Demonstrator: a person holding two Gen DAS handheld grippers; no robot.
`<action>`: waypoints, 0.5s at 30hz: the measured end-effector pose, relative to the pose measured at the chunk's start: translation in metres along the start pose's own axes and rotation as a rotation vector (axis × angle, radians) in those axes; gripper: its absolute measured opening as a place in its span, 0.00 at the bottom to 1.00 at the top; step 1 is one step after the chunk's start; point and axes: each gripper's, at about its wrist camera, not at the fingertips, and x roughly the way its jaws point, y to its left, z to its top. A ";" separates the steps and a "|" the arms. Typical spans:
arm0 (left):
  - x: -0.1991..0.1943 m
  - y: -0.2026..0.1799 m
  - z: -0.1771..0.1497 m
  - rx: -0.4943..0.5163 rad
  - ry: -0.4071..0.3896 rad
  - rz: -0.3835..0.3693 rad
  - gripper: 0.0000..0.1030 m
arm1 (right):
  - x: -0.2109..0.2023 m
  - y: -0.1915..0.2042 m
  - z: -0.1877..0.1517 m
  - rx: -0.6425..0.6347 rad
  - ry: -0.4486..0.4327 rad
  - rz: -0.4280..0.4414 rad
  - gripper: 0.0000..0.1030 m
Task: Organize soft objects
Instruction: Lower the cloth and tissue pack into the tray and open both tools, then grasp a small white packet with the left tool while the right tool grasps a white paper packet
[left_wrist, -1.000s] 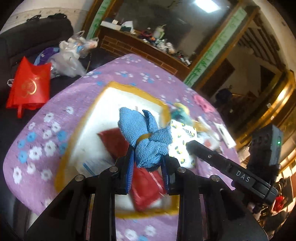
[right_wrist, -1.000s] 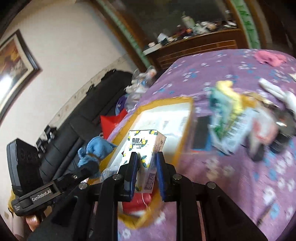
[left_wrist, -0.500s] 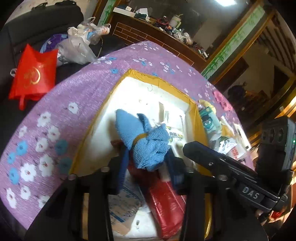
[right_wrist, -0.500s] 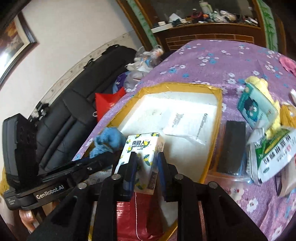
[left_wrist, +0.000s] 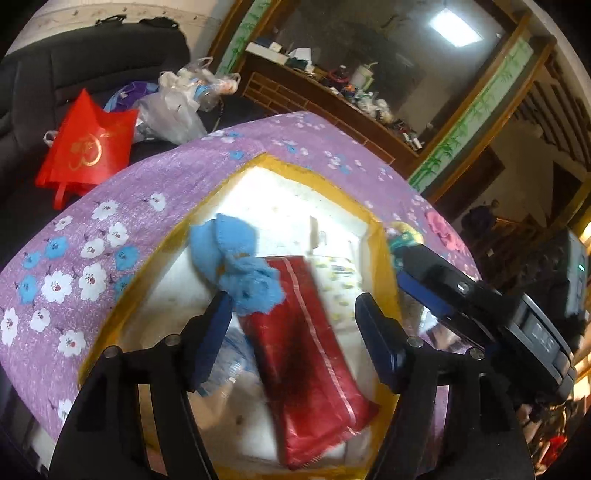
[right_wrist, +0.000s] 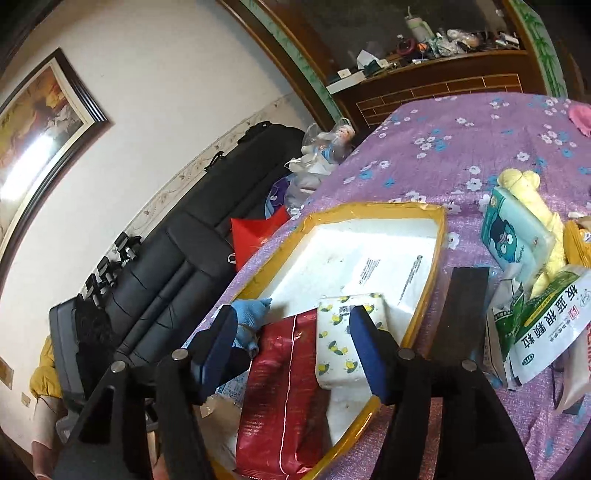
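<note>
The left gripper (left_wrist: 291, 325) stands with its jaws spread wide and nothing between them, hanging over the near end of the white tray (left_wrist: 273, 192) with the yellow rim. Just beyond its left finger lies the blue cloth (left_wrist: 240, 266), bunched and tied at the middle, resting inside the tray and overlapping the top of the red pack (left_wrist: 306, 354), which runs lengthwise toward the camera. The right gripper (right_wrist: 291, 343) is likewise spread apart and holds nothing; the lemon-print tissue pack (right_wrist: 340, 343) lies flat in the tray directly between and beyond its fingers, touching the red pack's right edge (whether a finger brushes it cannot be told). From this side the blue cloth peeks out behind the left finger. Outside the tray, on the purple flowered tablecloth (right_wrist: 461, 147), a black flat block (right_wrist: 461, 314) lies just beside the rim, then a teal cartoon tissue pack (right_wrist: 517, 236) against a yellow plush toy (right_wrist: 535, 199), and a green-and-white medicine bag (right_wrist: 546, 325). Well apart, on the black sofa (right_wrist: 166, 266), sits a red bag (left_wrist: 88, 147).
</note>
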 end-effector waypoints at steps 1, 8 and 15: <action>-0.005 -0.005 0.000 0.018 -0.009 -0.001 0.68 | -0.003 0.000 0.001 0.002 -0.005 0.000 0.61; -0.029 -0.052 -0.001 0.115 -0.044 -0.051 0.68 | -0.043 -0.003 0.017 -0.048 0.067 -0.032 0.61; 0.002 -0.119 -0.008 0.239 0.044 -0.108 0.68 | -0.108 -0.049 0.039 -0.198 -0.028 -0.190 0.66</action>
